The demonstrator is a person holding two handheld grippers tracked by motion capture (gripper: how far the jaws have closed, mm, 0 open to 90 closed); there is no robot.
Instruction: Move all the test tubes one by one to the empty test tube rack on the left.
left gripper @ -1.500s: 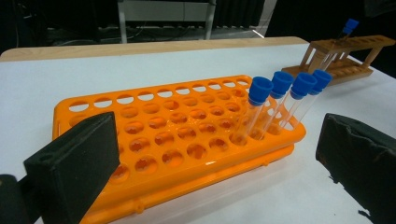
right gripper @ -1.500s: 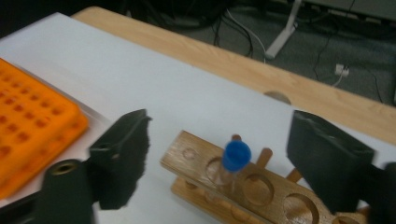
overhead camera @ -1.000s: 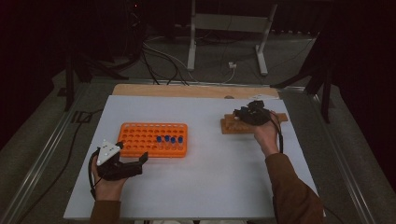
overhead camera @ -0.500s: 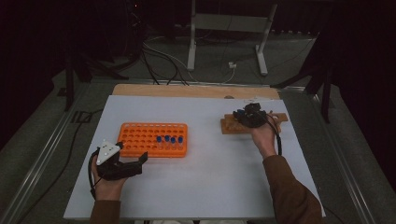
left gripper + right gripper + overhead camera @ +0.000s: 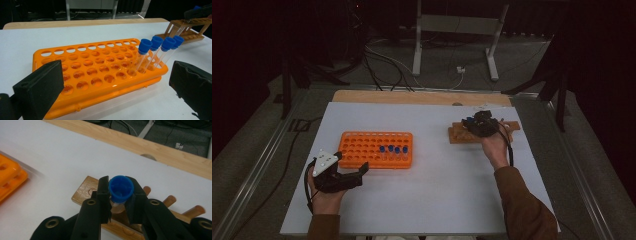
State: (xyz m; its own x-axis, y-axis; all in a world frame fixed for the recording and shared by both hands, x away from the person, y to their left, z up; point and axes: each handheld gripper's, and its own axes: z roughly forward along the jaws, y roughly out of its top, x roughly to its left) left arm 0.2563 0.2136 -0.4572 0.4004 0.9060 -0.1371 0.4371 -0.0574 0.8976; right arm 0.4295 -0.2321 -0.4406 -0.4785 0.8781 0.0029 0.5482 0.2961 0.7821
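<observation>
Table (image 5: 427,210) carries two racks: an orange rack (image 5: 362,145) at the left with four capped tubes (image 5: 160,53) in its near-right corner, and a wooden rack (image 5: 458,134) at the right. The tube (image 5: 121,188) in work stands in the wooden rack, blue cap up.

Right gripper (image 5: 120,202) has just closed its jaws; they now clamp the tube just under the cap, one pad on each side. Left gripper (image 5: 349,172) rests beside the orange rack with jaws spread wide and nothing between them.

Handling, judged: the tube is light, stiff, smooth-walled and likely brittle if glass. The clear wall is slippery, so hold below the cap rim, where the cap's lip stops it sliding down. Apply moderate force only. Lift straight along the tube axis to clear the wooden holes without side load.
</observation>
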